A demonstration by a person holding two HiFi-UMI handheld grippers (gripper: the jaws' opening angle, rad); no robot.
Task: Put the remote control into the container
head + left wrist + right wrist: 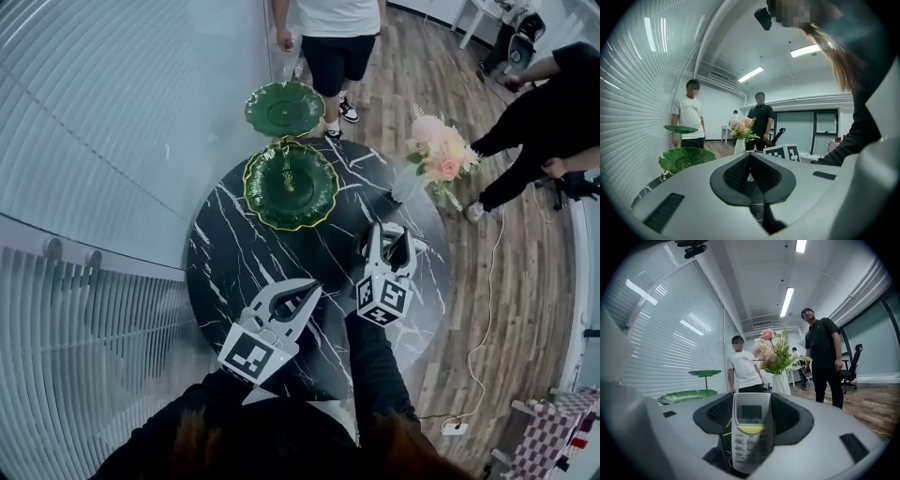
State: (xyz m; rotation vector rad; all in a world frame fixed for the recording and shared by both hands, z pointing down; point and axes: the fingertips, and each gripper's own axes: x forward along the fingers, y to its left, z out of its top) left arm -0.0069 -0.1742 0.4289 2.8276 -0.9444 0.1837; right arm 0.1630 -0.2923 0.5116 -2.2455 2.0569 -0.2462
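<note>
The white remote control (751, 427), with a grey screen and a yellow button, stands upright between the jaws of my right gripper (751, 401), which is shut on it. In the head view the right gripper (388, 246) hovers over the right side of the round black marble table (230, 253). The container is a green two-tier dish stand, with its lower dish (290, 185) on the table's far side and its upper dish (284, 108) above. My left gripper (302, 295) sits over the near part of the table, shut and empty (750, 159).
A white vase of pink flowers (437, 157) stands at the table's right rim. A person in a white shirt (336, 37) stands beyond the table and another in black (544, 122) at the right. A cable and a power strip (457, 427) lie on the wooden floor.
</note>
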